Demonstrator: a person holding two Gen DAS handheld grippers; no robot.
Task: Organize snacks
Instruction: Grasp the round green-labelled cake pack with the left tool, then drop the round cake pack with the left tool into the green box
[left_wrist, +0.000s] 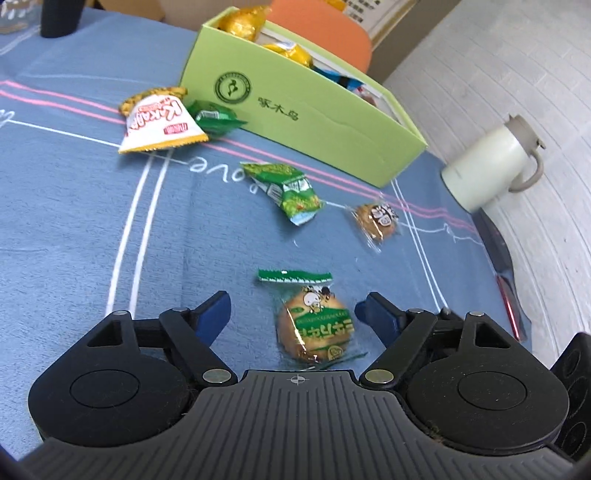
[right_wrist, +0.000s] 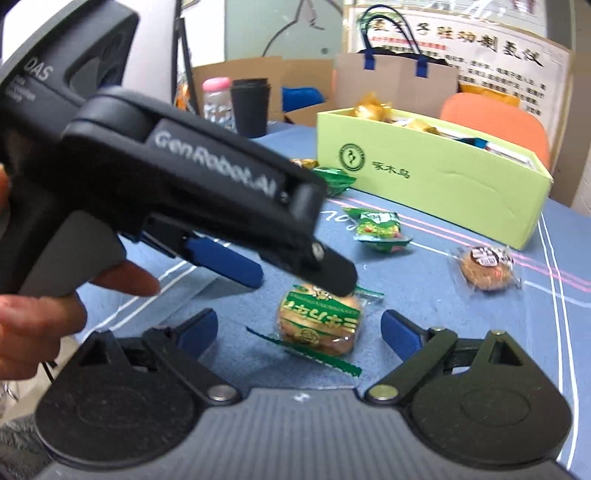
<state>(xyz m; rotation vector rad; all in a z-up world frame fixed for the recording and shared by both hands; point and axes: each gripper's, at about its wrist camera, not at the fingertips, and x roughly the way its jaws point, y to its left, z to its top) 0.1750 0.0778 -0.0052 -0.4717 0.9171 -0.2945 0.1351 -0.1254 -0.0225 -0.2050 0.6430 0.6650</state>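
A green-wrapped round biscuit (left_wrist: 314, 326) lies on the blue tablecloth between the open fingers of my left gripper (left_wrist: 293, 308). It also shows in the right wrist view (right_wrist: 319, 325), between the open fingers of my right gripper (right_wrist: 299, 328), with the left gripper (right_wrist: 295, 273) open just above it. A green snack packet (left_wrist: 286, 190) (right_wrist: 376, 229), a brown-wrapped cookie (left_wrist: 376, 219) (right_wrist: 485, 267), a white Kakapo bag (left_wrist: 160, 123) and a small green packet (left_wrist: 214, 118) lie loose. The light green box (left_wrist: 295, 110) (right_wrist: 424, 177) holds several snacks.
A white jug (left_wrist: 491, 162) stands at the table's right edge. An orange chair (left_wrist: 325, 37) is behind the box. A black cup (right_wrist: 249, 107), a pink-capped bottle (right_wrist: 218, 99) and a paper bag (right_wrist: 395, 81) stand at the back. A hand (right_wrist: 33, 317) holds the left gripper.
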